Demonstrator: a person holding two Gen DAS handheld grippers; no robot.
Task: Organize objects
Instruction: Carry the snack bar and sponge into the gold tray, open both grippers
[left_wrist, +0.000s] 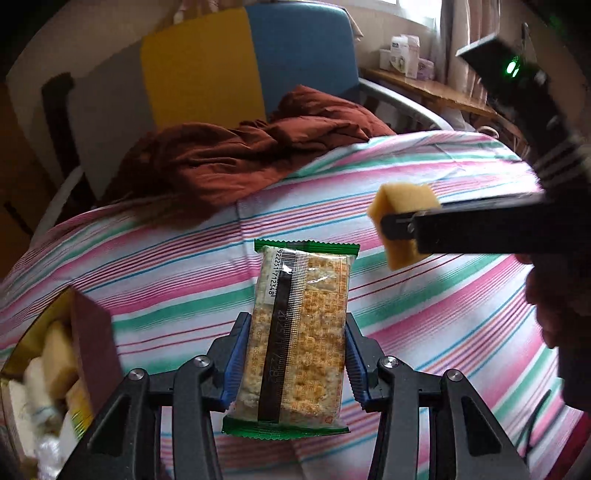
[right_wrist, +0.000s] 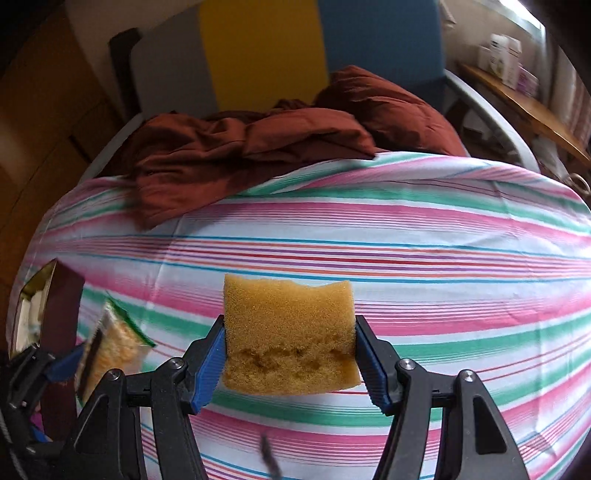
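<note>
- At the lower left we see an open box (left_wrist: 92, 354) with a dark maroon wall, sitting on the striped bed sheet (left_wrist: 424, 295). Inside it lie pale yellow sponge blocks (left_wrist: 59, 354) and some white wrapped items; that corner is blurred, so we cannot say exactly what the white ones are.
- Our left gripper (left_wrist: 297, 365) holds a cracker packet (left_wrist: 299, 332) with green crimped ends. The blue fingers (left_wrist: 236, 365) press on its two long sides, closed to the packet's width, and the packet stands lengthwise along them, above the sheet.
- Our right gripper (right_wrist: 290, 354) pinches a yellow sponge (right_wrist: 290, 336). Its fingers (right_wrist: 371, 365) bite into the sponge's left and right edges near the lower half, and the upper half sticks out past the tips. The sponge is in the air over the sheet.
- From the left wrist view, the right gripper (left_wrist: 402, 227) reaches in from the right with the sponge (left_wrist: 402, 225) at its tip, up and to the right of the packet and clear of it.
- From the right wrist view, the left gripper (right_wrist: 68, 363) and the packet (right_wrist: 114, 347) show at the lower left, just beside the box (right_wrist: 61, 314).
- A rumpled rust-red blanket (right_wrist: 258, 147) lies at the far side of the bed, before a grey, yellow and blue headboard (right_wrist: 266, 55).
- A wooden shelf (left_wrist: 436, 88) with small white boxes (left_wrist: 404, 55) stands at the right, by the window.
</note>
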